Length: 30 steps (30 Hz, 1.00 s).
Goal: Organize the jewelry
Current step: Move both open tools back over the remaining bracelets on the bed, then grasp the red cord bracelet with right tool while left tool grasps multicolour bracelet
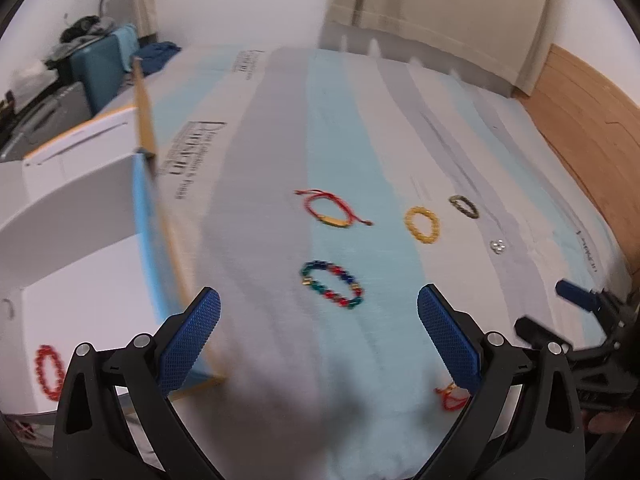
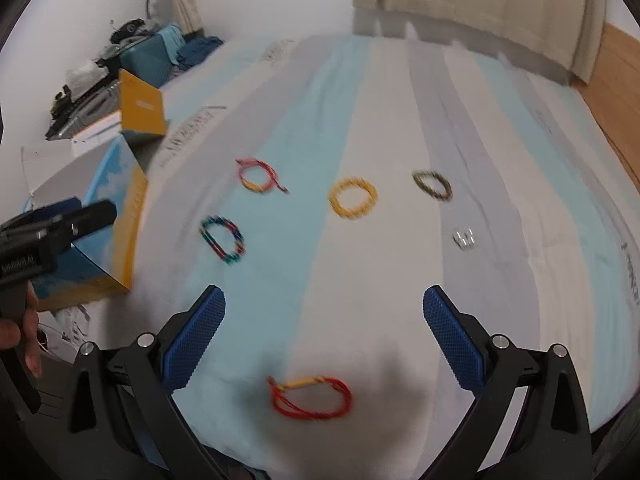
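Several bracelets lie on a striped cloth. A multicoloured bead bracelet [image 1: 331, 285] [image 2: 222, 241] sits just ahead of my open left gripper [image 1: 319, 340]. Farther off are a red cord bracelet with a gold bar [image 1: 331, 210] [image 2: 259, 176], a yellow bead bracelet [image 1: 422, 225] [image 2: 353, 198], a dark olive bracelet [image 1: 464, 206] [image 2: 432, 185] and small silver earrings [image 1: 498, 246] [image 2: 463, 237]. Another red cord bracelet [image 2: 311, 397] [image 1: 451, 397] lies between the fingers of my open right gripper [image 2: 324, 340]. A red bead bracelet [image 1: 49, 372] rests inside the open box [image 1: 80, 240].
The box [image 2: 116, 208], blue and yellow outside and white inside, stands at the left with its flap [image 2: 142, 110] up. A blue suitcase [image 1: 104, 68] and clutter sit beyond it. A curtain [image 1: 440, 8] hangs at the back; wood floor [image 1: 580, 112] lies to the right.
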Each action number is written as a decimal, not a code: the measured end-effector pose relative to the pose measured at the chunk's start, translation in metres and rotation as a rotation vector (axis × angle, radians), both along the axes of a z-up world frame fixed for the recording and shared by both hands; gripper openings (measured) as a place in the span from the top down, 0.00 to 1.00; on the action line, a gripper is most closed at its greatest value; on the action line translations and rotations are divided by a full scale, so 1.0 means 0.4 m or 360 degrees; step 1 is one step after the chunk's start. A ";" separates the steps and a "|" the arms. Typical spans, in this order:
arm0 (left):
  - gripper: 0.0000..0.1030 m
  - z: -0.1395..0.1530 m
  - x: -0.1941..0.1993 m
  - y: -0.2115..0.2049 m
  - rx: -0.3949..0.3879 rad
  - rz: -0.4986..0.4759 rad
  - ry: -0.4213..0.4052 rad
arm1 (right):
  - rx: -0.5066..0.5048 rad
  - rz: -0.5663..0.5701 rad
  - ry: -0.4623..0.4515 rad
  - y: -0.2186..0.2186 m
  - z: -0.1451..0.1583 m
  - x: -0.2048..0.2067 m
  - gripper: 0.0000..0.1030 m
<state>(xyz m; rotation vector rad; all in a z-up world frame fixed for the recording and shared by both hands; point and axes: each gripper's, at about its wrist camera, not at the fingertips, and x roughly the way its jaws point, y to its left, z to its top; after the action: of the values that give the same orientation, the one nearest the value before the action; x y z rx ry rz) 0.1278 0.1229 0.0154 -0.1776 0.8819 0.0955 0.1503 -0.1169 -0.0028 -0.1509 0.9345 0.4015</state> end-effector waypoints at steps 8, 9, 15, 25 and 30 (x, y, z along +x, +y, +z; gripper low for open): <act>0.06 -0.100 0.074 -0.052 -0.0013 -0.0069 0.0051 | -0.0065 -0.0015 0.0079 -0.068 -0.088 -0.024 0.07; 0.06 -0.113 0.083 -0.055 -0.0015 -0.0080 0.0048 | -0.0062 -0.0013 0.0091 -0.074 -0.099 -0.026 0.07; 0.06 -0.185 0.127 -0.066 0.0006 -0.0142 0.0073 | -0.0078 0.0013 0.0149 -0.082 -0.160 -0.038 0.07; 0.06 -0.277 0.177 -0.068 0.0013 -0.0167 0.0114 | -0.0067 0.0146 0.0205 -0.045 -0.245 -0.084 0.07; 0.06 -0.321 0.196 -0.066 0.0001 -0.0160 0.0142 | -0.0043 0.0200 0.0206 -0.020 -0.277 -0.102 0.07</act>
<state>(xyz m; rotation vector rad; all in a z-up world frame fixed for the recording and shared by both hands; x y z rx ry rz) 0.2063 0.0965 -0.1131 -0.1287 0.9785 0.0098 0.1095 -0.1249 -0.1135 -0.2110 1.0614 0.5198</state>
